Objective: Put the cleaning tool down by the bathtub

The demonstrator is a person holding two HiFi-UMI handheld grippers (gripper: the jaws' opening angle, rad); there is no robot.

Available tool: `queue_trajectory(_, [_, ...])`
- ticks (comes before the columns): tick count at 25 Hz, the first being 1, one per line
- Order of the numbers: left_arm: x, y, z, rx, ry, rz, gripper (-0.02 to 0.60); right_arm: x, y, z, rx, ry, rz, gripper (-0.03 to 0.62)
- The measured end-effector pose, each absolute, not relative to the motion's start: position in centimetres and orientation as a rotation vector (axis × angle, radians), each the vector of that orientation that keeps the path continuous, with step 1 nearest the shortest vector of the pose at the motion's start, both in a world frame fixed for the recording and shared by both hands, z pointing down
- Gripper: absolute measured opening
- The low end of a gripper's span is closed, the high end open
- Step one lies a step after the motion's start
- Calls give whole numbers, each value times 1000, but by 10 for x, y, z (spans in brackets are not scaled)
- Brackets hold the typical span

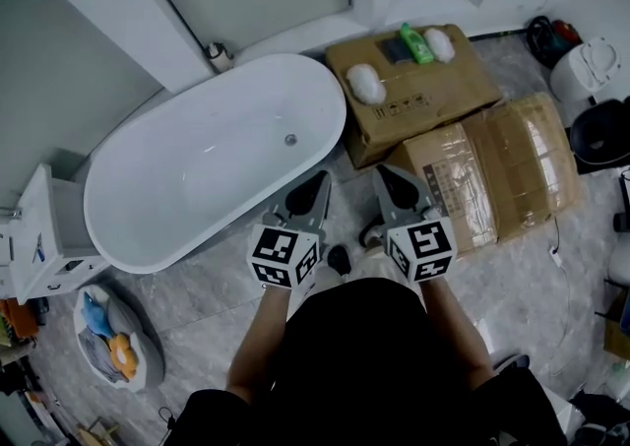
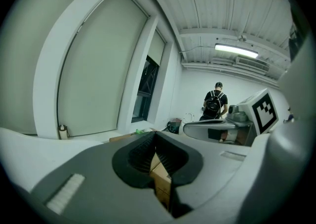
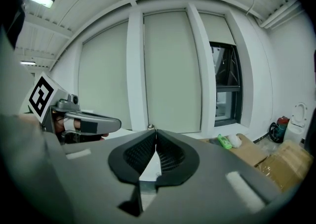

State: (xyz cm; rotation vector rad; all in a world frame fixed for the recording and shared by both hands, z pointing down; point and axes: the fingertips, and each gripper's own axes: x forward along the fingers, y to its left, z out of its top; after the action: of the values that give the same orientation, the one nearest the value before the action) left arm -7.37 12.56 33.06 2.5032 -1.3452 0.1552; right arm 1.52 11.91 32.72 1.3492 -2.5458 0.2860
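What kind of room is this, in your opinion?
Probably a bathroom that is still being fitted out: a white bathtub stands by the window wall, cardboard boxes lie beside it, and what looks like a toilet stands further right.

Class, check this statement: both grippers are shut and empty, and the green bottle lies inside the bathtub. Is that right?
Not quite. The head view shows the green bottle lying on top of the cardboard box beside the bathtub, not inside it. The rest holds: the left gripper and right gripper are both shut and empty.
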Motion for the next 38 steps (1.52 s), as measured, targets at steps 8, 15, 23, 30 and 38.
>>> queue_trajectory(8, [-79,132,314,2512,-1367,108,-2,15,129,303,1358,-2587,260,8])
queue_trajectory(15, [-79,137,309,2522,-1368,105,-2,12,133,294,1337,-2605,261,8])
queue_trajectory(23, [-80,139,308,2523,-1370,103,-2,10,134,292,1331,-2616,266,6])
queue_trajectory(30, [-80,140,307,2519,-1374,96,-2,9,135,289,1322,-2627,254,6])
queue_trajectory(38, [-76,129,308,2514,-1374,98,-2,17,127,286,1342,-2621,250,6])
